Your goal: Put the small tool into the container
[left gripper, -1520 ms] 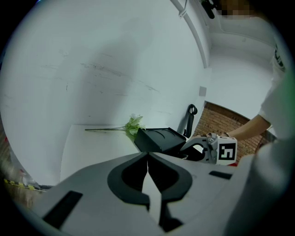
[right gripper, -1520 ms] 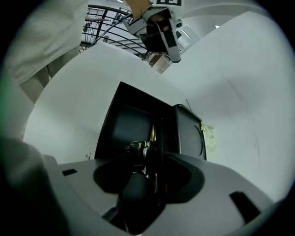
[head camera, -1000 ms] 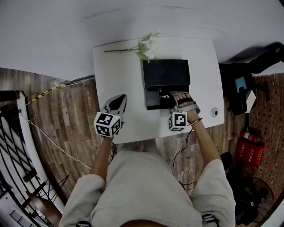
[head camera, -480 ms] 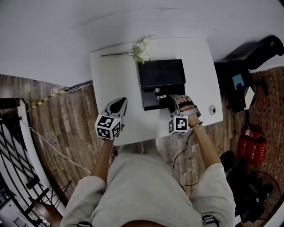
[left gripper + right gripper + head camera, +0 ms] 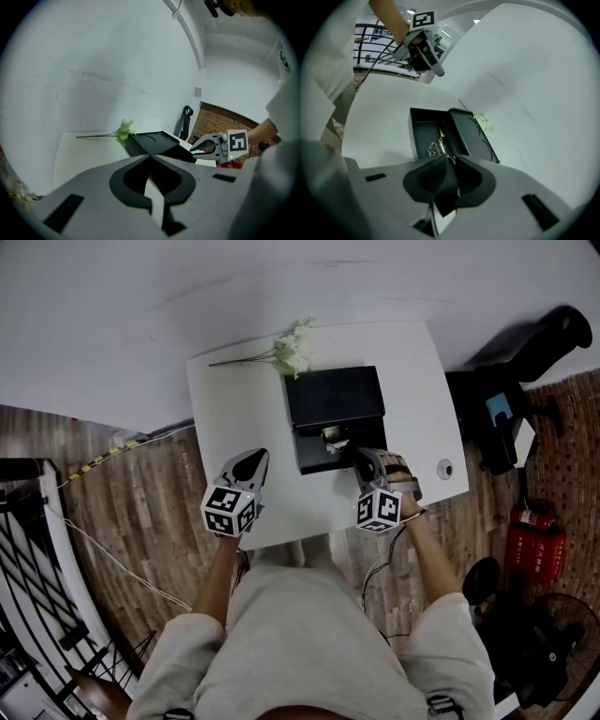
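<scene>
On the white table (image 5: 239, 399): a black container (image 5: 309, 461), lid open behind its tray.
Small tool (image 5: 436, 148): lying inside the tray, long axis roughly in line with the right gripper.
Right gripper (image 5: 447, 157): the nearer one. Jaws have just been closing, tips meeting, nothing between them. Tool lies just beyond the tips.
Left gripper (image 5: 150, 156): closed, empty, well apart.
Judgement: placement looks done.

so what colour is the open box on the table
Black; the open rectangular box shows best in the right gripper view.
</scene>
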Demonstrator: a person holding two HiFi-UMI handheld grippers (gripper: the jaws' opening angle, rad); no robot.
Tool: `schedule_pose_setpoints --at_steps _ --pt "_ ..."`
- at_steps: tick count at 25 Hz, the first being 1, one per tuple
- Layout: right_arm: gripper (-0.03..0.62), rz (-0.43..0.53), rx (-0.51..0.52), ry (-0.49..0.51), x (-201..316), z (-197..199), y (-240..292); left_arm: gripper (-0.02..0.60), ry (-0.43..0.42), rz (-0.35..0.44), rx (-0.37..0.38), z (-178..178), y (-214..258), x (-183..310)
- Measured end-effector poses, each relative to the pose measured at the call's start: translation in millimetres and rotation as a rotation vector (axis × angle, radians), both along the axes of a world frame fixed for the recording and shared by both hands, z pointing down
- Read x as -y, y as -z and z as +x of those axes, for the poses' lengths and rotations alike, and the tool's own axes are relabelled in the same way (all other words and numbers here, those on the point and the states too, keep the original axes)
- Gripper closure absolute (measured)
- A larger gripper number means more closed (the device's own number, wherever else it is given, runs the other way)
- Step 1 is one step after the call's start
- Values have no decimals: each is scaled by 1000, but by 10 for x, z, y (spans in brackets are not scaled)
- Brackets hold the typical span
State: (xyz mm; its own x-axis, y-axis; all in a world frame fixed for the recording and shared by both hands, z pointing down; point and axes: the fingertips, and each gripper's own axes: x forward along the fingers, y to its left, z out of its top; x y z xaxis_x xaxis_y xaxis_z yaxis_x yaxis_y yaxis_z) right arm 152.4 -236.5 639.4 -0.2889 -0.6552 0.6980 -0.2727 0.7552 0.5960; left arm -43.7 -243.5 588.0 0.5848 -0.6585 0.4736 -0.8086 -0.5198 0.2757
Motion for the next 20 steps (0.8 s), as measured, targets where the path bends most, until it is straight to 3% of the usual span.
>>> schedule_pose_setpoints --at_steps 12,20 --pt "583 -125 374 -369 -49 180 147 572 -11 24 3 19 127 15" --pt "594 -196 578 -533 -44 251 246 572 -8 44 5 -12 229 74"
